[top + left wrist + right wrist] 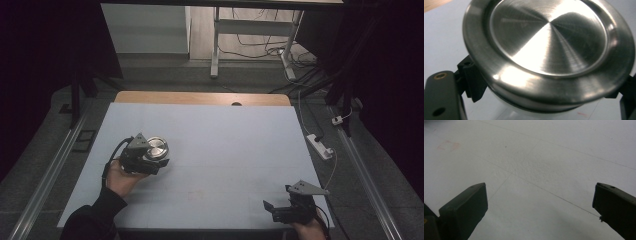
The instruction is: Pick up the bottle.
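A round tin with a brushed steel lid [156, 147] is held just over the left part of the white table [225, 140]. My left gripper [158, 158] is shut on it, and the person's hand comes in from the lower left. In the left gripper view the tin's lid [549, 42] is tilted toward the camera, with my left gripper [546, 86] clamping its pale body from both sides. My right gripper [270, 211] stands open near the table's front right corner. Its jaws [539, 202] are wide apart over bare table with nothing between them.
A wooden strip [200, 98] edges the table's far side. On the floor to the right lie a white power strip [320, 146] and cables. A white desk frame [216, 45] stands behind the table. Metal rails [55, 165] run along both sides.
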`<state>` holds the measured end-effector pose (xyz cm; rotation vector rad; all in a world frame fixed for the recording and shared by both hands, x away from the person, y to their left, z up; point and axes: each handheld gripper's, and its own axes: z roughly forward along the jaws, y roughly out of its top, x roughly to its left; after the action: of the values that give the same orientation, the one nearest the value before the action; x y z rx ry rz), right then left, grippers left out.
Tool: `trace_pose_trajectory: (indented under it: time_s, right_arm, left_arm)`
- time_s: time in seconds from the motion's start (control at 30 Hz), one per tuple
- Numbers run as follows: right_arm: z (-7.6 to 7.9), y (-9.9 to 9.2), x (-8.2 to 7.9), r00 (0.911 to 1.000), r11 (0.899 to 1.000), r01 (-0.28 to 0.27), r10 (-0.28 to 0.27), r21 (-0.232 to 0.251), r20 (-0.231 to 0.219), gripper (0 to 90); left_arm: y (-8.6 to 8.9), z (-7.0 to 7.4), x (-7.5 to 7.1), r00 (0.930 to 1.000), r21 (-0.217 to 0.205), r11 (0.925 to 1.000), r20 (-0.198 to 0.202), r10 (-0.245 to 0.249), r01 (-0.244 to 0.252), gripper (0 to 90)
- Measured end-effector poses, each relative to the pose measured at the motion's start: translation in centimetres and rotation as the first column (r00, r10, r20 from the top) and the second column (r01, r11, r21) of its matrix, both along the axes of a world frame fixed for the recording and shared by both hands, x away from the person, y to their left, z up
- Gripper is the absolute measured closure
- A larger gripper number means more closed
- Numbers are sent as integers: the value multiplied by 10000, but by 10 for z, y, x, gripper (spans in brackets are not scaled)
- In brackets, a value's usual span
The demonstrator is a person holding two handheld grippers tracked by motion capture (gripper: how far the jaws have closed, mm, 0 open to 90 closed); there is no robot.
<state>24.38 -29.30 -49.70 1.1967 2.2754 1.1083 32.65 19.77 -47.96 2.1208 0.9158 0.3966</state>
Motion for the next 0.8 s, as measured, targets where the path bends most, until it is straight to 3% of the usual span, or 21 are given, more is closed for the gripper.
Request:
trace_pose_trajectory:
  time_s: [0.8]
  right_arm:
    - [0, -1, 0, 10000, 10000, -32, 32, 56, 10, 0]
  left_arm:
    - [-51, 21, 22, 9919, 191, 9918, 143, -1264, 1262, 151]
